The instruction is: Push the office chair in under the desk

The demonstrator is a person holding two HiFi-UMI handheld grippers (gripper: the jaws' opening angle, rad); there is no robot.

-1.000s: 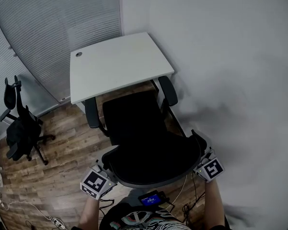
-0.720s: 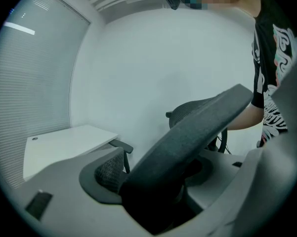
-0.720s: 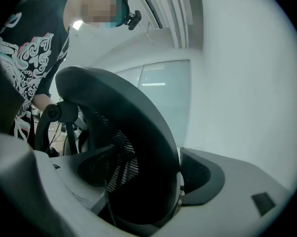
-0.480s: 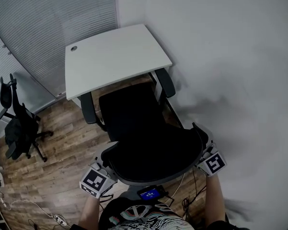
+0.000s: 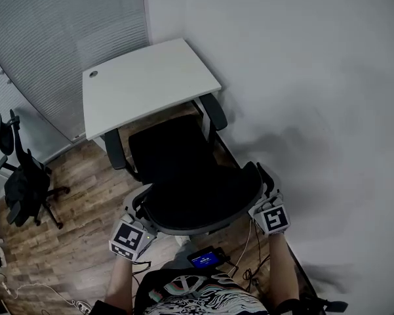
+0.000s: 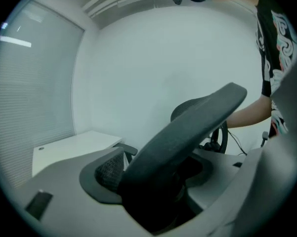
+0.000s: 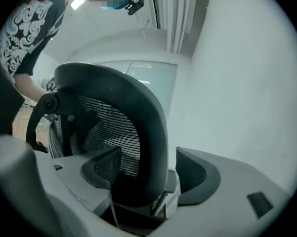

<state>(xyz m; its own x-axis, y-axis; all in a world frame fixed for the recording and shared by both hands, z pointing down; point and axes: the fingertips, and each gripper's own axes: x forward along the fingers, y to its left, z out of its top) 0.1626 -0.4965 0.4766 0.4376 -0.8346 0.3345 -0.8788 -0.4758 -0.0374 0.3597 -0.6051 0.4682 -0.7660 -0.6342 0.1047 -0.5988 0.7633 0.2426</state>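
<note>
A black office chair (image 5: 170, 156) faces the white desk (image 5: 144, 84), its armrests at the desk's front edge. Its mesh backrest (image 5: 197, 202) is nearest me. My left gripper (image 5: 143, 210) is shut on the backrest's left rim (image 6: 188, 127), which fills the gap between the jaws of that gripper (image 6: 153, 177). My right gripper (image 5: 265, 190) stands at the right rim (image 7: 153, 117). The rim lies between the jaws of the right gripper (image 7: 143, 174), which have just been closing, and a narrow gap still shows beside the right pad.
A second black office chair (image 5: 19, 182) stands on the wooden floor at the left, by the blinds. A white wall (image 5: 315, 110) runs close along the right of desk and chair. Cables and a small lit device (image 5: 203, 258) lie near my feet.
The head view has swung a little, so desk and chair sit further left and higher. The right gripper has crept slightly forward along the backrest's right rim. The left gripper keeps its hold.
</note>
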